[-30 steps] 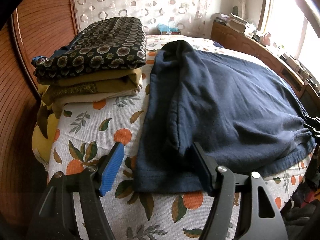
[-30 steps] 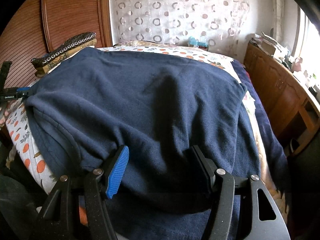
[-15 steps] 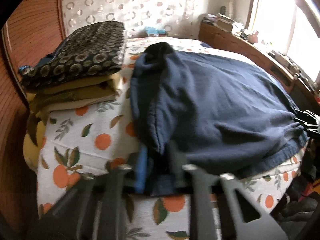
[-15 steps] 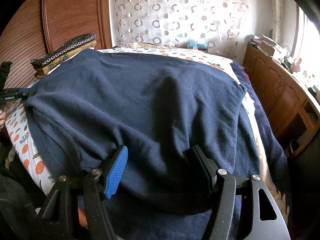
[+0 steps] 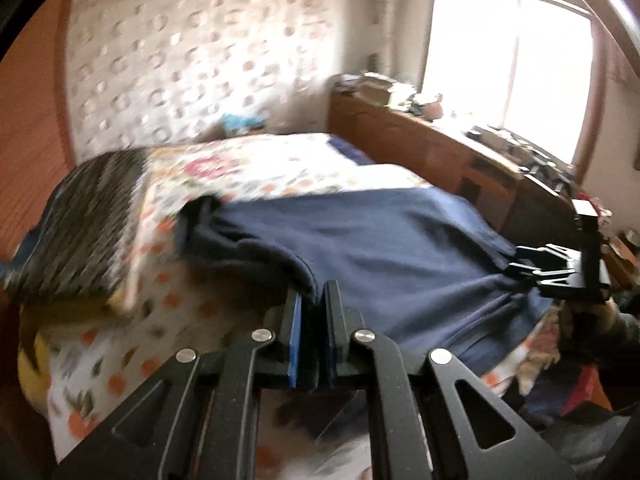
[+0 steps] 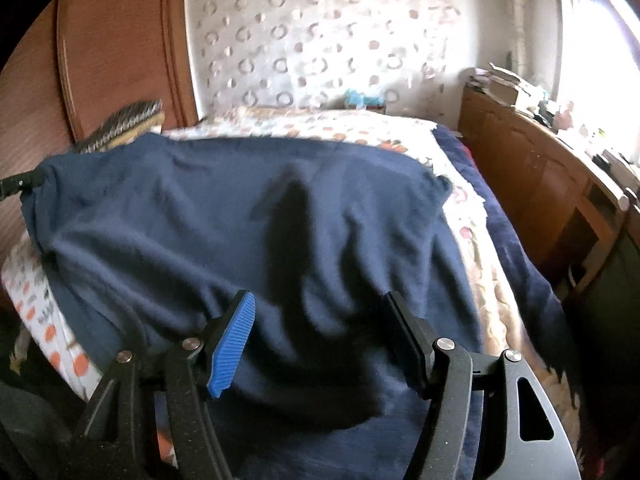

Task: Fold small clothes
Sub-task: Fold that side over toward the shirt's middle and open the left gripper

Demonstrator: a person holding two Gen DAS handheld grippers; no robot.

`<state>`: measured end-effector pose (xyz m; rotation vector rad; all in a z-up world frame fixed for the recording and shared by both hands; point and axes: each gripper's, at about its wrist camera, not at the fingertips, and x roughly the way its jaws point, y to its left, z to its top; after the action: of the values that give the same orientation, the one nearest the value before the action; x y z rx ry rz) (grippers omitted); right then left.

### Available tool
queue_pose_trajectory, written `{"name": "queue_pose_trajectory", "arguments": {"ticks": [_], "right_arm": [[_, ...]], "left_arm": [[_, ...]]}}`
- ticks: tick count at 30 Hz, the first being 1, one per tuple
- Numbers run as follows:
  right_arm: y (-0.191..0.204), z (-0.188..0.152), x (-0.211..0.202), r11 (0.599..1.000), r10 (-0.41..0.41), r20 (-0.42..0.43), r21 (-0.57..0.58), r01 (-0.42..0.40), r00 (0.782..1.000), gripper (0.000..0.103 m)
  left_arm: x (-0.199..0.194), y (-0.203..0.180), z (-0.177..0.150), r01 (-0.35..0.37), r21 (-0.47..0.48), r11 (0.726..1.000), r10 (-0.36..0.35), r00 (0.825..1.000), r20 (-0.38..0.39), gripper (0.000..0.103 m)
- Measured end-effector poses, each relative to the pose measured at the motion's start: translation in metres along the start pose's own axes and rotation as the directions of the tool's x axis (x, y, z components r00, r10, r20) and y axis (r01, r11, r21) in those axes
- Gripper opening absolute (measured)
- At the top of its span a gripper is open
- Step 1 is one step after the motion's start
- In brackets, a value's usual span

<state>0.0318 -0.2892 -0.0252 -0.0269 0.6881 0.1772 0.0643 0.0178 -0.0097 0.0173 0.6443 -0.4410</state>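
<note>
**At the bed's near edge: left corner of navy garment pinched and raised**

On the bed (image 5: 280, 176), over its orange-print sheet, navy garment (image 5: 392, 248) spread wide, its near hem hanging past the mattress edge; left gripper (image 5: 311, 320) with jaws just closed, pressed together on the garment's near-left edge, cloth visibly drawn up between the pads; right gripper (image 6: 320, 336) with jaws spread wide over the near hem, cloth lying between but not pressed; no grip there.

Judged step: start of a fold, one corner in hand, the other not yet taken. For a clean result: close the right jaws on the hem before any further lift; keep both corners level and the hem taut between them; carry across low, so that the far part stays flat and the wrinkles near the right jaws pull out rather than fold in.

Edges and room: stack of folded clothes (image 5: 80, 232) just beside the garment's left side, hence little margin for a leftward swing; bare patterned sheet beyond the far edge, open for laying the fold; wooden cabinet (image 6: 540, 200) along the right, apart from the bed; dark blue blanket (image 6: 516, 240) down the bed's right side, best left untouched. Left view blurred; fine detail of the pinch not legible.
</note>
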Motion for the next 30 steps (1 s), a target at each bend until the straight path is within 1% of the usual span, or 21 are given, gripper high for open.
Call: {"name": "queue_pose_trajectory", "arguments": {"ticks": [3,6,10,14,18,19,20,21,23,24,25,27,28,30], "right_arm": [[-0.007,0.002,-0.014,1.0,-0.012,0.028,0.011,0.011,1.0,0.068],[-0.015,0.001,-0.027,1.0,-0.018,0.049,0.023,0.017,0.999,0.068],[-0.027,-0.005,-0.042,0.999,-0.035,0.07,0.041,0.032,0.997,0.068],[-0.038,-0.01,-0.054,0.997,-0.062,0.09,0.058,0.057,0.994,0.068],[-0.051,-0.014,-0.067,0.993,-0.096,0.113,0.081,0.087,0.989,0.068],[-0.054,-0.015,-0.07,0.991,-0.106,0.119,0.088,0.096,0.987,0.068],[-0.056,-0.016,-0.073,0.99,-0.113,0.123,0.097,0.101,0.986,0.068],[-0.059,-0.017,-0.075,0.989,-0.117,0.126,0.106,0.104,0.985,0.068],[-0.062,-0.019,-0.078,0.986,-0.124,0.13,0.126,0.108,0.984,0.068],[-0.063,-0.019,-0.08,0.985,-0.126,0.132,0.135,0.108,0.983,0.068],[-0.064,-0.02,-0.081,0.985,-0.125,0.134,0.139,0.107,0.983,0.068],[-0.064,-0.019,-0.079,0.985,-0.113,0.134,0.144,0.093,0.984,0.068],[-0.06,-0.019,-0.078,0.987,-0.104,0.135,0.138,0.086,0.985,0.068],[-0.051,-0.016,-0.072,0.99,-0.083,0.136,0.122,0.066,0.987,0.068]], "left_arm": [[0.012,-0.027,0.024,0.063,0.047,0.997,-0.063,0.998,0.012,0.011],[0.027,-0.056,0.043,0.12,0.102,0.987,-0.121,0.993,0.003,0.011],[0.045,-0.091,0.06,0.18,0.169,0.969,-0.178,0.984,-0.027,0.01],[0.056,-0.123,0.075,0.228,0.213,0.95,-0.224,0.974,-0.043,0.01],[0.063,-0.151,0.092,0.287,0.239,0.928,-0.282,0.958,-0.057,0.008],[0.063,-0.161,0.097,0.31,0.254,0.916,-0.305,0.95,-0.06,0.005],[0.061,-0.17,0.101,0.339,0.264,0.903,-0.334,0.94,-0.064,0.004],[0.059,-0.175,0.102,0.353,0.272,0.895,-0.349,0.935,-0.063,0.004],[0.053,-0.194,0.107,0.362,0.309,0.88,-0.361,0.931,-0.061,0.004],[0.053,-0.201,0.109,0.374,0.317,0.872,-0.373,0.925,-0.065,0.004],[0.051,-0.204,0.109,0.372,0.327,0.869,-0.372,0.926,-0.066,0.004],[0.049,-0.207,0.107,0.368,0.335,0.868,-0.369,0.927,-0.062,0.004],[0.048,-0.204,0.106,0.367,0.325,0.872,-0.367,0.928,-0.065,0.004],[0.05,-0.195,0.102,0.347,0.311,0.885,-0.343,0.937,-0.068,0.004]]}}
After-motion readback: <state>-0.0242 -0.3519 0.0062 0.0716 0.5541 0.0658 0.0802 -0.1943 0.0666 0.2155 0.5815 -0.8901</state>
